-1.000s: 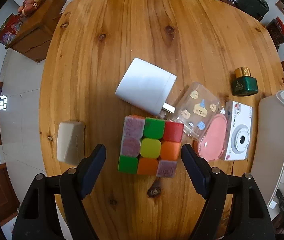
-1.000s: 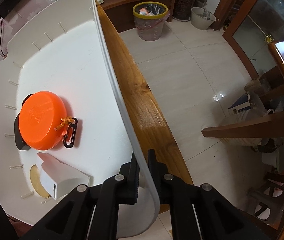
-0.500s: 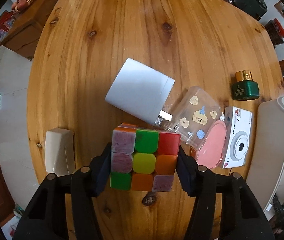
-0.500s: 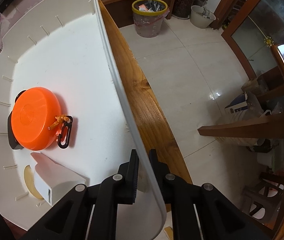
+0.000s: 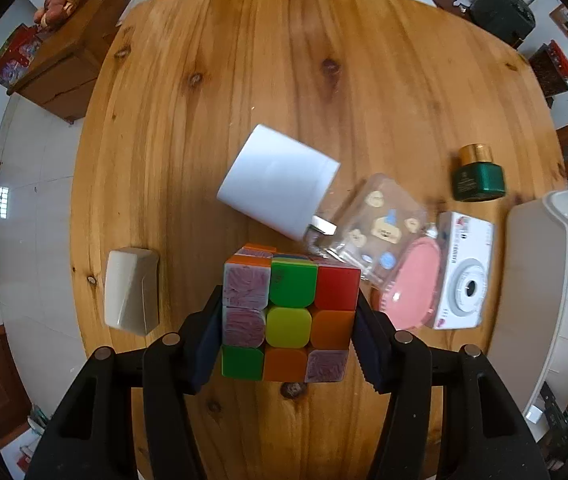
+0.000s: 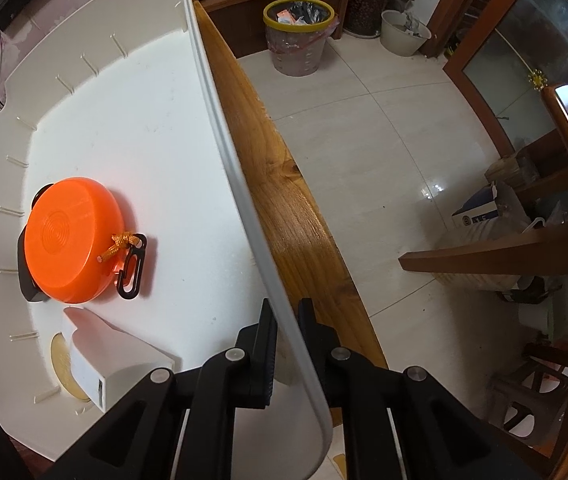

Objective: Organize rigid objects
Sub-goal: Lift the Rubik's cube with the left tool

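My left gripper (image 5: 287, 322) is shut on the coloured puzzle cube (image 5: 289, 318), its pads against the cube's left and right faces, and the cube hangs a little above the round wooden table (image 5: 284, 80). In the right wrist view my right gripper (image 6: 286, 322) is shut on the rim of the white bin (image 6: 220, 148), one finger inside the wall and one outside. Inside the bin lie an orange round case (image 6: 70, 240) with a black clip and a white charger block (image 6: 104, 360). The bin's edge (image 5: 540, 280) also shows at the right of the left wrist view.
On the table lie a white charger (image 5: 276, 182), a clear case with bear stickers (image 5: 380, 220), a pink disc (image 5: 412, 292), a white toy camera (image 5: 464, 276), a green bottle with a gold cap (image 5: 478, 176) and a beige block (image 5: 132, 288). Tiled floor and a bin with a yellow rim (image 6: 298, 36) lie beyond the table edge.
The left gripper's jaws closed onto the puzzle cube, which had been resting on the table between them, and raised it slightly. The right gripper kept its hold on the bin rim.
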